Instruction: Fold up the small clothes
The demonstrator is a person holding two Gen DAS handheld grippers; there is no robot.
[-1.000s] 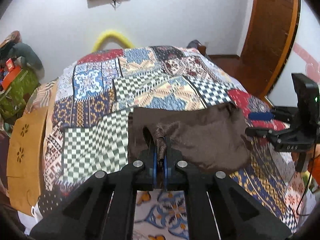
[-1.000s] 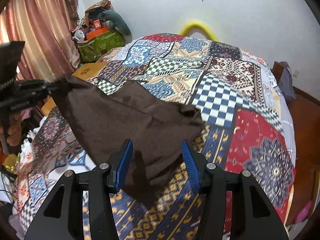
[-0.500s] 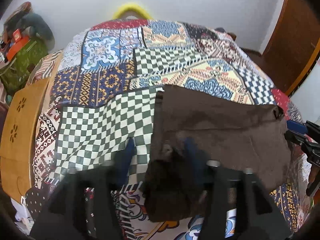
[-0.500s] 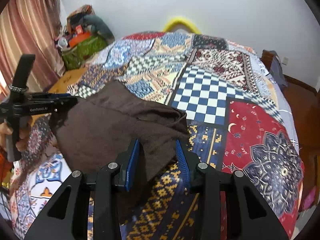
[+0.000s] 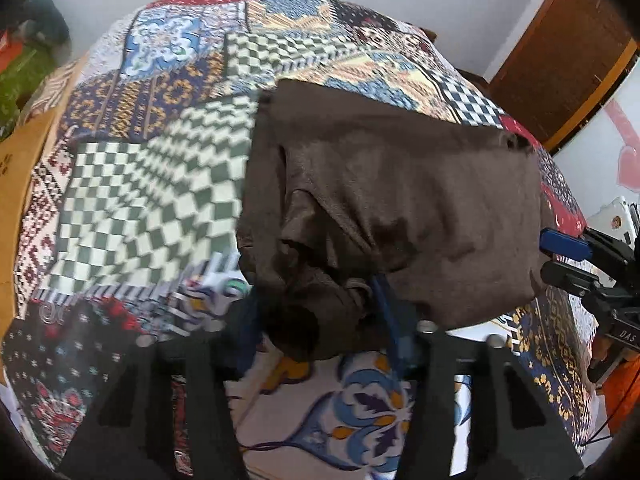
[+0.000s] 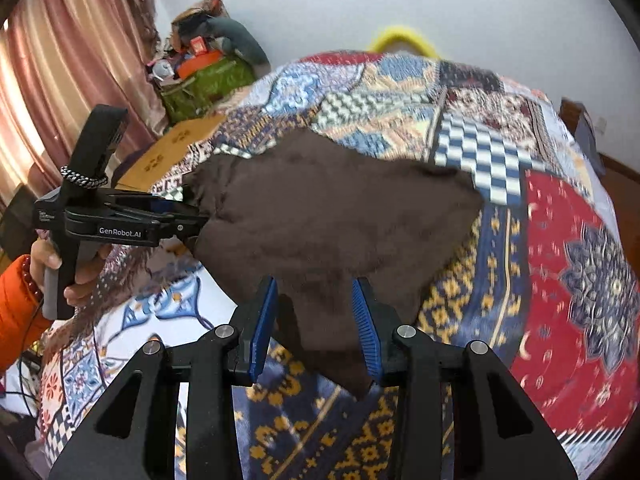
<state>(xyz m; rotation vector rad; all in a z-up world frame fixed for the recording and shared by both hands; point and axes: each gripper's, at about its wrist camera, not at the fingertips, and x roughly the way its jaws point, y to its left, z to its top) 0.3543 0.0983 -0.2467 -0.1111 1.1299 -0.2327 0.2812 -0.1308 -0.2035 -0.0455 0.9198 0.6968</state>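
Observation:
A small brown garment (image 5: 392,184) lies on the patchwork bedspread (image 5: 160,184), bunched at its near left edge. My left gripper (image 5: 320,304) is open, its blue pads spread either side of that bunched edge; the view is blurred. In the right wrist view the garment (image 6: 332,220) lies flat with a corner hanging toward me. My right gripper (image 6: 316,320) is open with that corner between its blue pads, not clamped. The left gripper (image 6: 192,216) shows there at the cloth's left edge, and the right gripper (image 5: 560,256) shows in the left view at the cloth's right edge.
The bedspread (image 6: 560,260) covers the whole bed. A wooden board (image 6: 176,148) and a green bag with clutter (image 6: 208,80) stand at the left beside pink curtains (image 6: 60,80). A brown door (image 5: 560,52) is at the right. A yellow hoop (image 6: 400,38) lies behind the bed.
My left gripper was shut on the brown garment's edge, holding it up; it has opened and the garment has come down onto the bed. My right gripper stayed open.

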